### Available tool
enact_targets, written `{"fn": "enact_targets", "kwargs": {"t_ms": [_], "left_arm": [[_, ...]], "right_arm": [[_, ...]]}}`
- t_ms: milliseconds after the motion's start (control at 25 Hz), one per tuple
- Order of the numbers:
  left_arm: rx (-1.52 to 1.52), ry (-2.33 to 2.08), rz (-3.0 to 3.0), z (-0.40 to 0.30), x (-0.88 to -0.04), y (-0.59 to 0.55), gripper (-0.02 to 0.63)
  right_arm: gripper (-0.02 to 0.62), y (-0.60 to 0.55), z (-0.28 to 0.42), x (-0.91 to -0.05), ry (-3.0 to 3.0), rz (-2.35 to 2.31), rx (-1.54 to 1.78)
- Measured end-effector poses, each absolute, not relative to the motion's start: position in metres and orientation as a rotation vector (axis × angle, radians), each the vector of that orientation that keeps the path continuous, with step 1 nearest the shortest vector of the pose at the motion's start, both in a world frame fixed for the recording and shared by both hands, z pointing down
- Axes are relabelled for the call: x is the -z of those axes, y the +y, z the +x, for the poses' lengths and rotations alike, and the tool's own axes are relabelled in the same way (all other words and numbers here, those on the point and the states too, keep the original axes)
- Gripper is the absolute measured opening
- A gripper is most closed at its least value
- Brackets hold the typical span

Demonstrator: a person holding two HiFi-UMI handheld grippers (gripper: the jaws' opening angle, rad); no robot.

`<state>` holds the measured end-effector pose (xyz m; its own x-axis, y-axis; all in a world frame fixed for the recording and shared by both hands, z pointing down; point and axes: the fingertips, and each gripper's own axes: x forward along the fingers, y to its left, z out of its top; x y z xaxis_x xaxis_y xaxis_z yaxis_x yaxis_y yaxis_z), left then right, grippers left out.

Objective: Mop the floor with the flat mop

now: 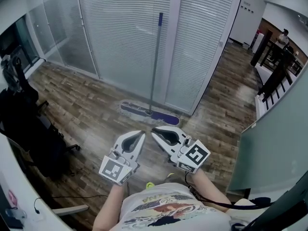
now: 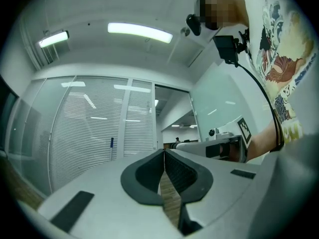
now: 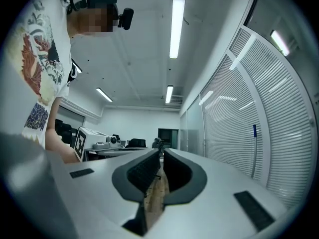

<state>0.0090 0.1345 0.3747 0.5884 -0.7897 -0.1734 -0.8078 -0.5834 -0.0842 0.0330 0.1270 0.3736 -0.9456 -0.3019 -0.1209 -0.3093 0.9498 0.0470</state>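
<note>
- While we hold the left gripper [image 1: 139, 137] and the right gripper [image 1: 157, 133] side by side in front of us, both have their jaws fully closed with nothing between them.
- We see the mop handle [image 1: 155, 57] straight ahead of the tips, standing nearly upright against the glass wall [image 1: 120, 32].
- We judge the right gripper slightly nearer to it.
- Its flat head [image 1: 148, 112] lies across the wood floor [image 1: 86, 105], ahead of and below both grippers, untouched.

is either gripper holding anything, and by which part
Nothing is held: left gripper and right gripper are shut and empty; the flat mop stands untouched.
</note>
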Motion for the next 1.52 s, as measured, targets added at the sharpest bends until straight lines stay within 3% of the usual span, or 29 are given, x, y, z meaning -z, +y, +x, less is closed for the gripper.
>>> {"fn": "enact_targets", "kwargs": {"t_ms": [680, 1520], "left_arm": [[-0.128, 1.413, -2.657, -0.011, -0.389, 0.068, 0.012], [-0.044, 1.438, -2.686, 0.007, -0.383, -0.263, 0.012]], "right_arm": [[0.038, 0.054, 0.018, -0.39, 3.033, -0.473, -0.036], [0.04, -0.279, 0.017, -0.389, 3.043, -0.403, 0.042]]}}
